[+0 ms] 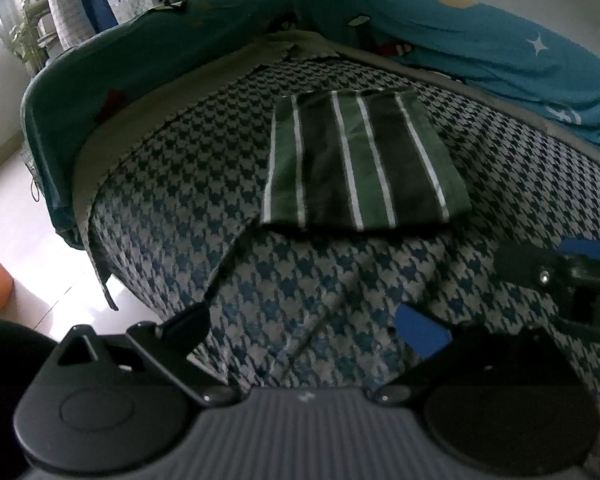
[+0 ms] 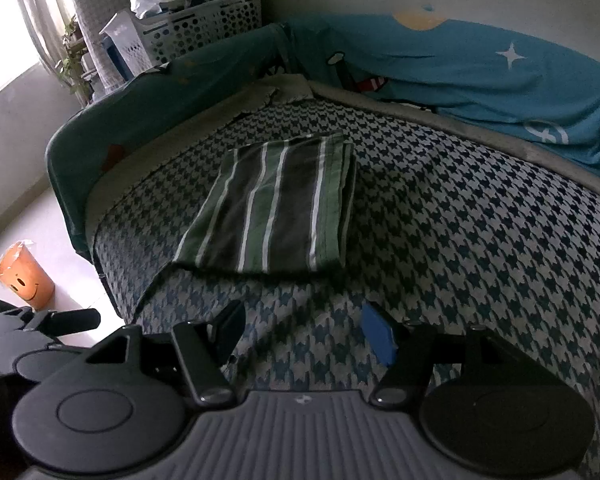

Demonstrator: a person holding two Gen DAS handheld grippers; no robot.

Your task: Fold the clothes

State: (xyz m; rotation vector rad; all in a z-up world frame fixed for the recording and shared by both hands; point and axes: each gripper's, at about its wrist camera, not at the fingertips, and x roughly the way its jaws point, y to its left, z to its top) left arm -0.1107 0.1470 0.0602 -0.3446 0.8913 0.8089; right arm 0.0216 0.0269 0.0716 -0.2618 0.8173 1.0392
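The striped green cloth point(image 1: 363, 160) lies folded into a flat rectangle on the bed point(image 1: 519, 184), toward its far-left corner, on the houndstooth cover. It looks soft, light and limp, several layers thick, so it should sag and slide apart if lifted by one layer; the near folded edge or its two near corners seem the best places to pinch all layers together. The left claw point(image 1: 300, 324) and right claw point(image 2: 303, 332) both stand open and empty above the cover, short of the cloth, touching nothing
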